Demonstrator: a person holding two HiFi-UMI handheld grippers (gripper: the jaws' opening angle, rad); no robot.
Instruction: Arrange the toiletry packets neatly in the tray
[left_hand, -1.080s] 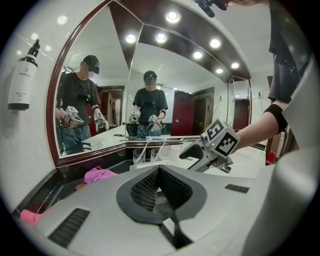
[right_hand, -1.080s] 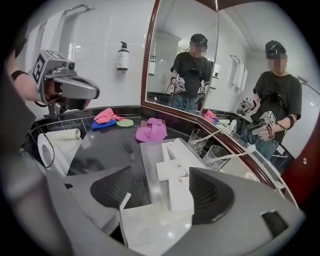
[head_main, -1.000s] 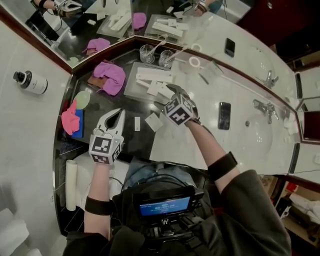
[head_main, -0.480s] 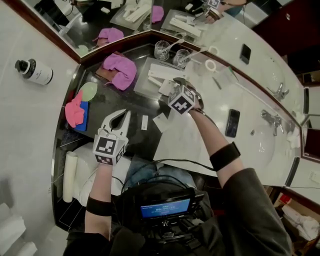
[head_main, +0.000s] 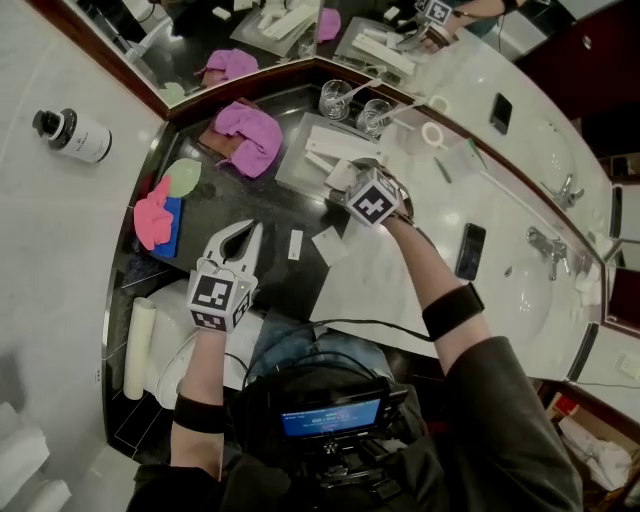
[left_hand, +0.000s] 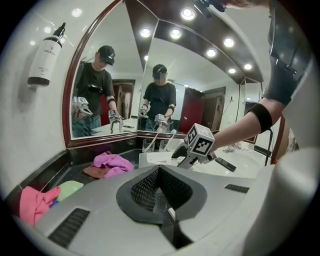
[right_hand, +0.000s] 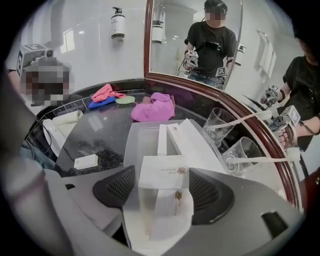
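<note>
- tray (head_main: 298, 172) on the counter (head_main: 230, 190), two glasses (head_main: 336, 98) just behind it
- long packets (right_hand: 192, 142) side by side in the tray, nearest packet (right_hand: 162, 172) at its near end
- cloth (head_main: 250, 135) left of the tray
- two loose packets (head_main: 295, 244) on the counter before the tray
- phone (head_main: 470, 250) well to the tray's right

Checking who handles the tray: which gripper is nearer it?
Right. The right gripper hangs over the tray, and its jaws have just been closing on a white packet; the left gripper sits off over the dark counter.

light: bright ceiling spots (left_hand: 188, 13) | glare: white counter (head_main: 360, 285) | edges: fisheye, dark vignette | focus: sharp
</note>
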